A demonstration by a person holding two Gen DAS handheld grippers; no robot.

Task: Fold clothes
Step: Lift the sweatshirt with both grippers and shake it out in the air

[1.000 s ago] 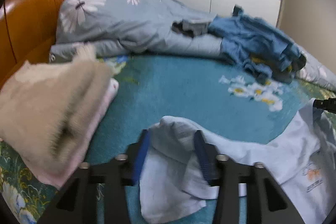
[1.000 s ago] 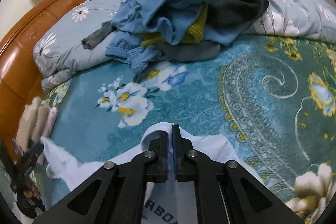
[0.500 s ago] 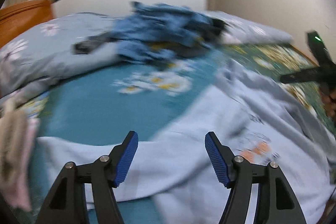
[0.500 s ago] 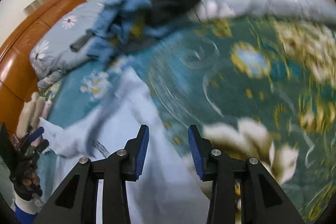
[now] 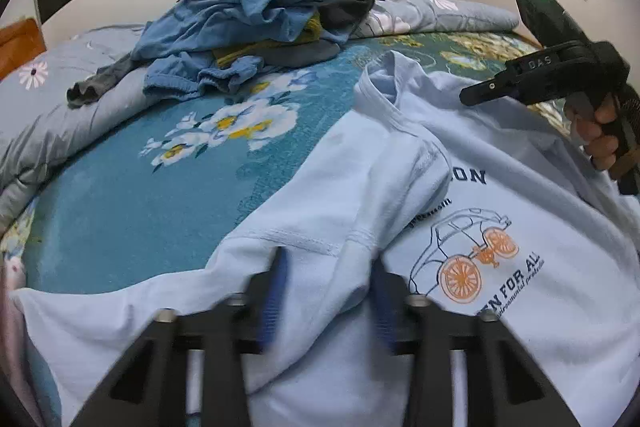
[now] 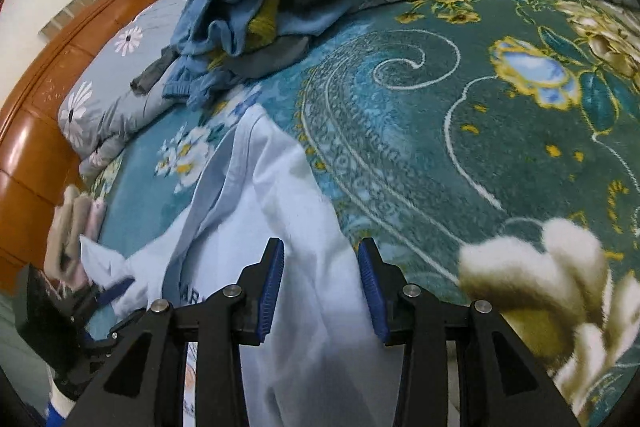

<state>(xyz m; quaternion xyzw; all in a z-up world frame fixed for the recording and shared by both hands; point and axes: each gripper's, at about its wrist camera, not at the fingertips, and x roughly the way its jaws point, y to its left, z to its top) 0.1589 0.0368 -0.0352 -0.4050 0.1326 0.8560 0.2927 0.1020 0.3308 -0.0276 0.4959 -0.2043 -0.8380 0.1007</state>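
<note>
Even indoor light, fisheye-warped edges, glare on headboard [image 6: 24, 155], blurred near claws.

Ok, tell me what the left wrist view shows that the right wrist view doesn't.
Only the left wrist view shows the shirt's orange-wheeled print and the right gripper from outside. Only the right wrist view shows the folded stack and the cream flower. Both show the pale blue T-shirt spread flat, the unfolded pile and the teal blanket.
</note>
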